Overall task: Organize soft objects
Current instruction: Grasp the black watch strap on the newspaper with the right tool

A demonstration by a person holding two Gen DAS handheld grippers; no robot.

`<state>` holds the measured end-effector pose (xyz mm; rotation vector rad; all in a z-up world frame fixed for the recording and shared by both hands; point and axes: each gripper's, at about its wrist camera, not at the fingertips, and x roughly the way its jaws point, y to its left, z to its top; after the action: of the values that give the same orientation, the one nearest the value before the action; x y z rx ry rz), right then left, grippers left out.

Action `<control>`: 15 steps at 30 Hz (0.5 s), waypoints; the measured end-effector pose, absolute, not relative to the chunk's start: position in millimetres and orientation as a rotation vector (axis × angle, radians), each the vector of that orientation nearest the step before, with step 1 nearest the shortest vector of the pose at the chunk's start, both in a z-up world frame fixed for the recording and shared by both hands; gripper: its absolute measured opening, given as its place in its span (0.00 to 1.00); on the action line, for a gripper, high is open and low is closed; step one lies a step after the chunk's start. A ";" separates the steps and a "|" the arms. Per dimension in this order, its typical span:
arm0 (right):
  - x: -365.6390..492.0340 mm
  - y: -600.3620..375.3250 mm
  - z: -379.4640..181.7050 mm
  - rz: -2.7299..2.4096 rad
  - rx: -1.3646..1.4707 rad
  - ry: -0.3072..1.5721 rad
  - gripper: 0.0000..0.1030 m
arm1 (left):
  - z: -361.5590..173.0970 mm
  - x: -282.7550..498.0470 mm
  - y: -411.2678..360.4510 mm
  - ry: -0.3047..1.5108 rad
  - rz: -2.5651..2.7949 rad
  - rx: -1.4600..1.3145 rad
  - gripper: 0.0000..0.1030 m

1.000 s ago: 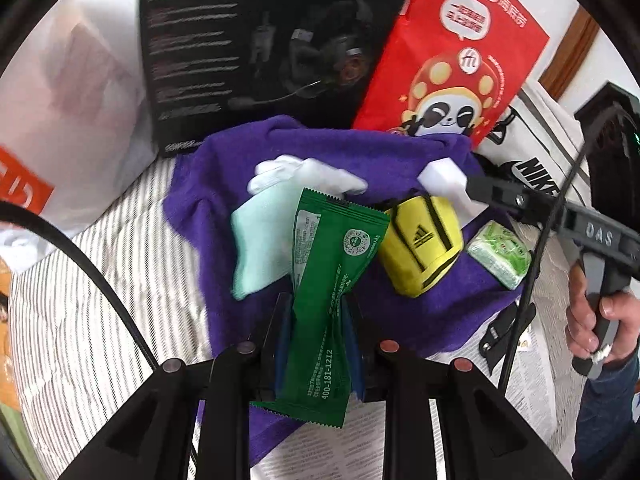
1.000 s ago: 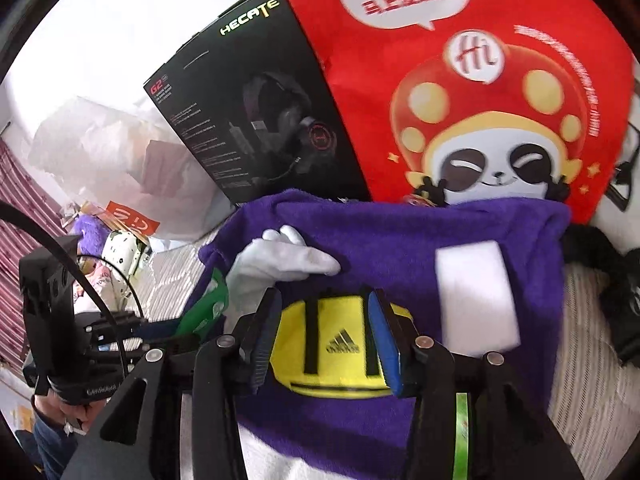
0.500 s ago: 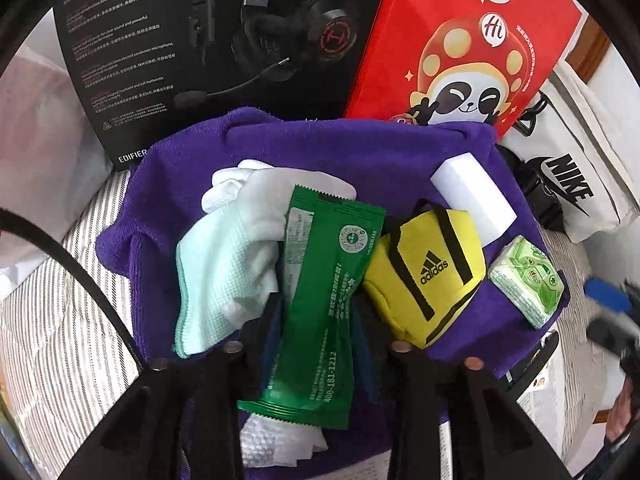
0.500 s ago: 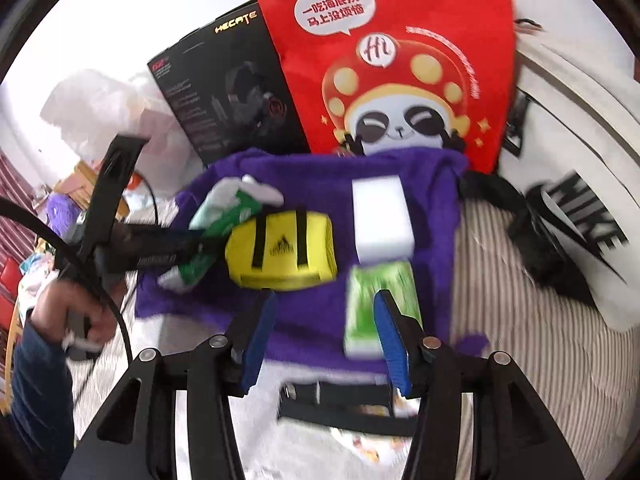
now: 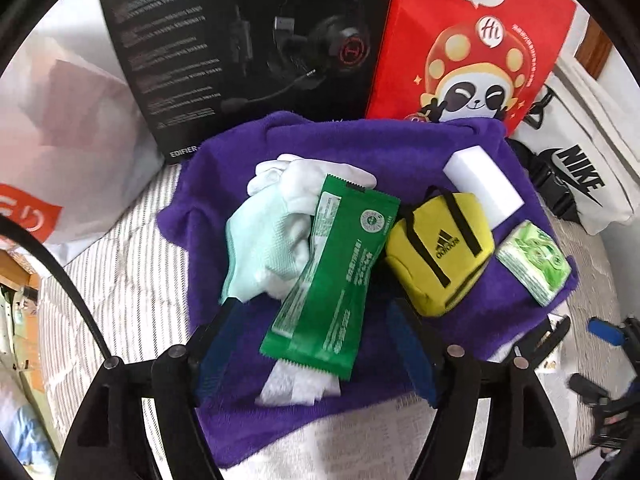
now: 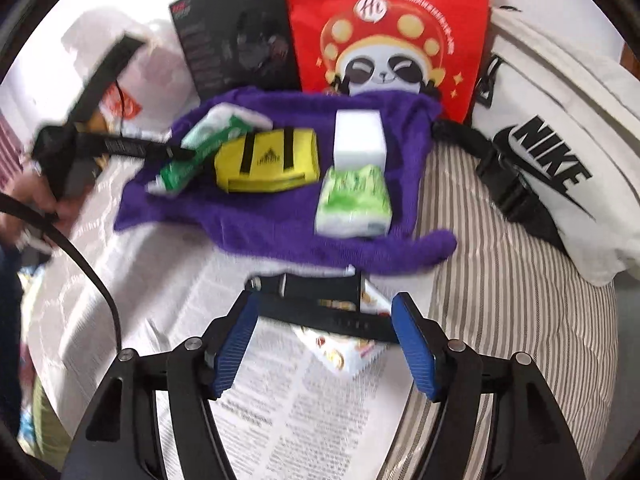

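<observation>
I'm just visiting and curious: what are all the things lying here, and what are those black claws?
towel: one, purple, spread on striped bedding
gloves: pale bundle, on towel
wipes packet: one, green, across gloves
pouch: one, yellow, mid-towel
sponge block: one, white, behind pouch
tissue pack: one, green-white, right of pouch
headset box: one, black, behind
panda bag: one, red, behind
left gripper: black, jaws opening, packet lying between
right gripper: black, jaws opening, holding nothing

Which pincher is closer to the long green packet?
Left. The left gripper has the green packet lying between its opening jaws, untouched. The right gripper, also opening, sits back off the purple towel.
</observation>
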<state>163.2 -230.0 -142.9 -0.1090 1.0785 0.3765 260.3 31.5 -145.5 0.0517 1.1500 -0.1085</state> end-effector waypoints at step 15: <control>170.3 -208.3 -194.8 0.421 -0.318 1.095 0.49 | -133.2 201.1 44.0 1.133 -0.107 0.077 0.76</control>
<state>170.3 -208.3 -194.8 -0.3178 1.0951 0.4209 201.1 44.0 -133.2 0.0767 1.1333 -0.1073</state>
